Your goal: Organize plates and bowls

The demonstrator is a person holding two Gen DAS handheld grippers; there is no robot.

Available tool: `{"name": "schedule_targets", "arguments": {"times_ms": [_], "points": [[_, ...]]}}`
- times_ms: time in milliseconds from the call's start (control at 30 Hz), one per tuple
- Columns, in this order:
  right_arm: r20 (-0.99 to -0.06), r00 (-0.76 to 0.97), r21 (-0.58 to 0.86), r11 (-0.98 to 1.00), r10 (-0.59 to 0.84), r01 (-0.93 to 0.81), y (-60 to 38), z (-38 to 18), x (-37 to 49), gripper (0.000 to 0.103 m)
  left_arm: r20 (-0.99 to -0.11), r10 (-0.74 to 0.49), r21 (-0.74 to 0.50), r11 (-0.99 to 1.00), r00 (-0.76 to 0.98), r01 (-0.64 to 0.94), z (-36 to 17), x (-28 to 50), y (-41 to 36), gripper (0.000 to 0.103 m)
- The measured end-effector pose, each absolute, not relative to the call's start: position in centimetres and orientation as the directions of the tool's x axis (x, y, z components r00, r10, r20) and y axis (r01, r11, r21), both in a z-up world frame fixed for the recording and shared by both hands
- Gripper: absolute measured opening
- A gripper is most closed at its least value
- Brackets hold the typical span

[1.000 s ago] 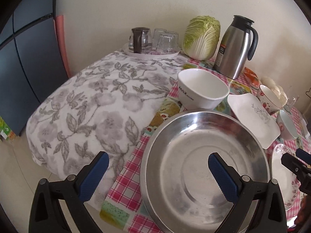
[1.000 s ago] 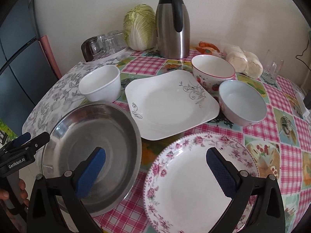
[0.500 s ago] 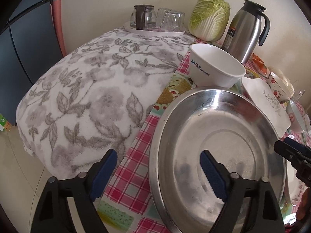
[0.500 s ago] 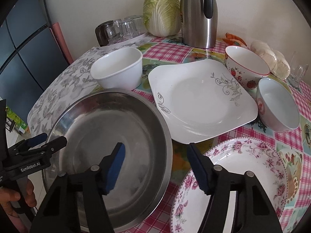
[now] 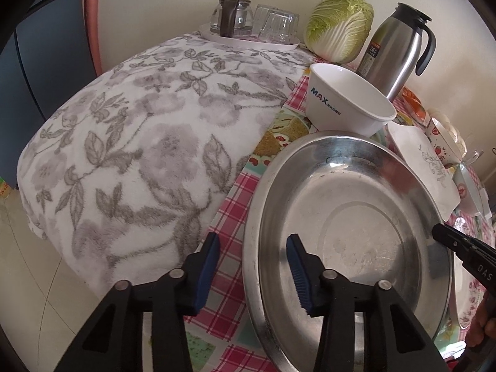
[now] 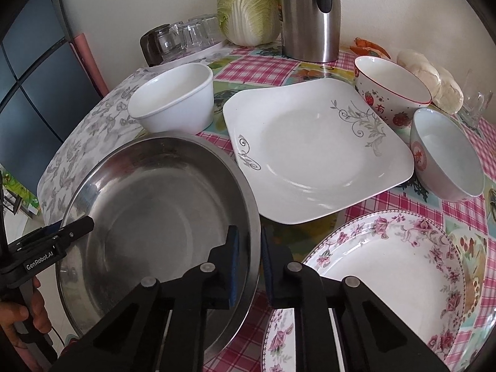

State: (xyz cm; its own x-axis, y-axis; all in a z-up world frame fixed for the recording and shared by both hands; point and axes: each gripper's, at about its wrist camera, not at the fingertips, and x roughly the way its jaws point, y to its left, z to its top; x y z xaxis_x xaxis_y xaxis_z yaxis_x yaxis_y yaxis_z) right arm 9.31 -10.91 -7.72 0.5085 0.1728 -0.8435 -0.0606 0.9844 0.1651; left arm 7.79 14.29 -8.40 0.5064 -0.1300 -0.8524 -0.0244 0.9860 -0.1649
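The steel pan [image 6: 155,204] sits at the table's near left edge. The right gripper [image 6: 249,257] has just closed, clamping its right rim; the left gripper [image 5: 252,266], closing, straddles the left rim untouched, probably for a two-handed lift.

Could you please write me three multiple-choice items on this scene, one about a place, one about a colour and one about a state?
1. The plain white bowl stands: A) just beyond the steel basin; B) on the square plate; C) inside the steel basin.
2. The floral plate has flowers that are: A) blue; B) pink; C) yellow.
3. The right gripper is: A) open over the square plate; B) holding a glass; C) shut on the steel basin's rim.
Answers: 1 A, it sits by the far rim; 2 B, pink blooms ring the plate; 3 C, both pads pinch the rim.
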Motion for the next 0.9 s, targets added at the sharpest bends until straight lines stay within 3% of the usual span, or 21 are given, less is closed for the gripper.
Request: {"name": "schedule_targets", "arguments": {"times_ms": [167, 567, 900], "points": [[-0.842, 0.504, 0.185, 0.98, 0.193, -0.067, -11.0, -7.7, 9.1, 0.012, -0.851, -0.136, -0.17, 0.985, 0.506, -0.02, -8.3, 7.7, 14.2, 0.031], [-0.827, 0.5, 0.218, 0.967, 0.255, -0.133, -9.7, -6.6, 8.5, 0.012, -0.848, -0.095, -0.149, 0.987, 0.521, -0.062, -6.4, 6.7, 15.5, 0.03], [-0.772, 0.571, 0.257, 0.959, 0.277, -0.118, -11.3, -3.5, 8.2, 0.012, -0.804, -0.087, -0.139, 0.989, 0.588, -0.044, -0.4, 7.8, 14.1, 0.03]]}}
